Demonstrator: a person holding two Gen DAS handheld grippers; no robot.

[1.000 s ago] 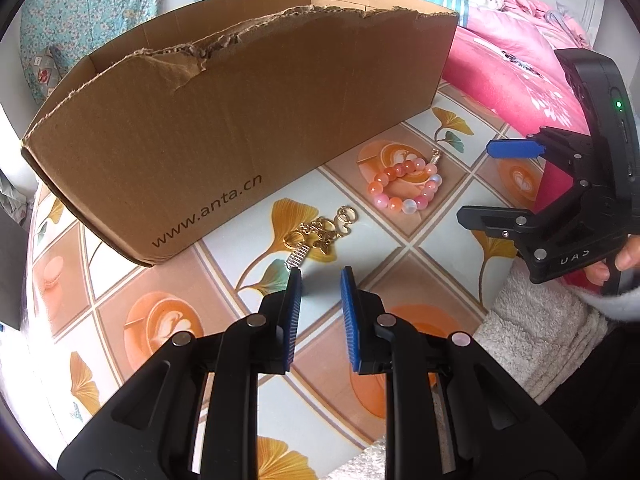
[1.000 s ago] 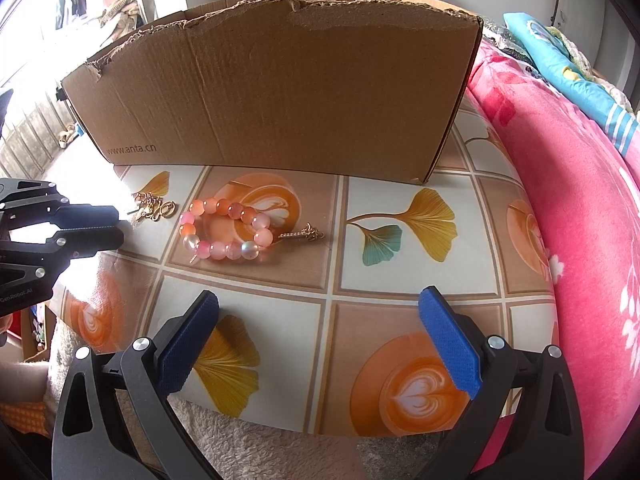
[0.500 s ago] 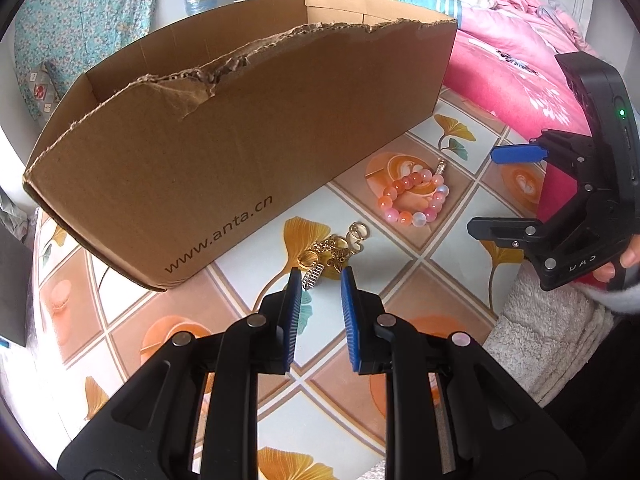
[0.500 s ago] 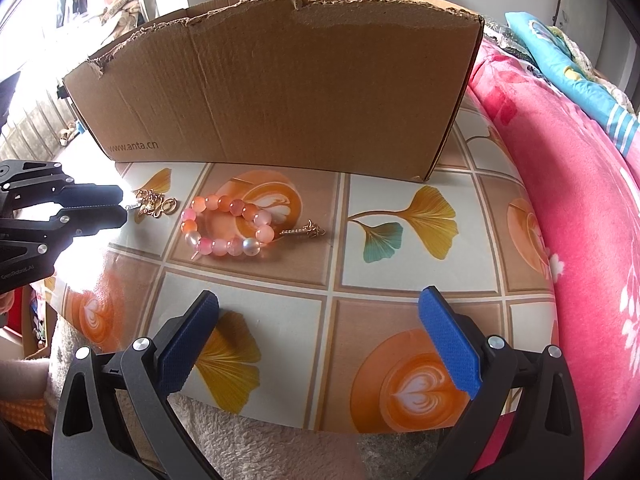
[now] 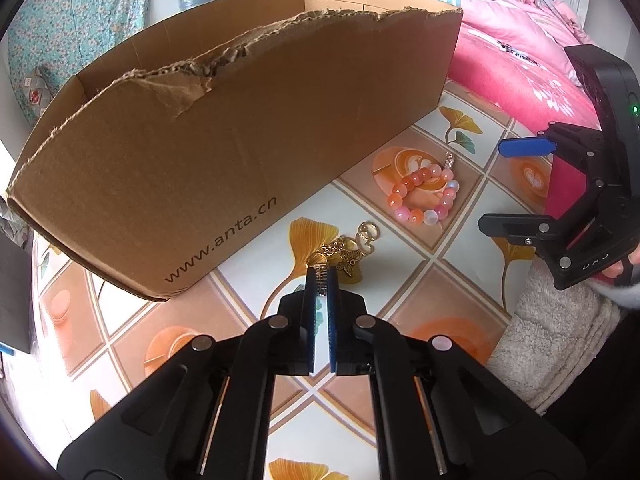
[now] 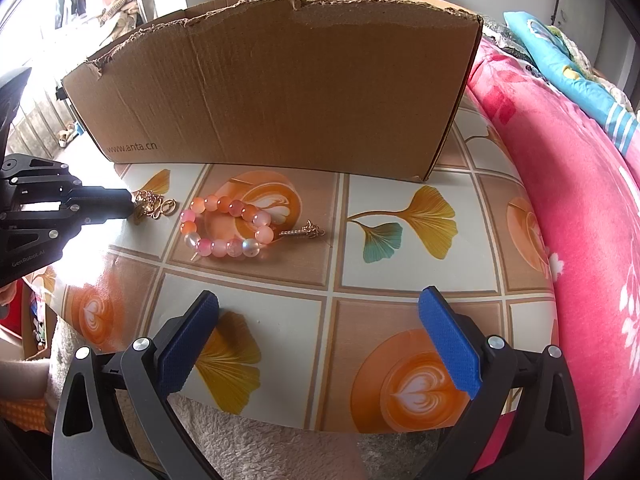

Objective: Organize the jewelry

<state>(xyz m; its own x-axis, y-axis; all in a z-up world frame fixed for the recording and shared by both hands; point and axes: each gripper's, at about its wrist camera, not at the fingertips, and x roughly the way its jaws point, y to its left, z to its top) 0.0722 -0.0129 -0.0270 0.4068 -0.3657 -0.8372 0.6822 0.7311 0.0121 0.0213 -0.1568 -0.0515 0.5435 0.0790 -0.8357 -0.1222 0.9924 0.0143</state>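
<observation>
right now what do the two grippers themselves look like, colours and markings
Both are black plastic scissor-style frames with silver rivets and blue textured pads. The left gripper reads "GenRobot.AI" on its side in the right wrist view. The right gripper has a black housing with a green LED; a fuzzy grey sleeve shows behind it.

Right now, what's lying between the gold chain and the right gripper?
The bead bracelet lies between the gold chain and the right gripper, shown in the left wrist view.

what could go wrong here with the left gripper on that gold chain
The left gripper pinches only the spring end of the gold chain, so it may slip out when lifted. The dangling charms could snag the bead bracelet lying close by. The cardboard box has a tall torn wall, so the chain might catch on it.
</observation>
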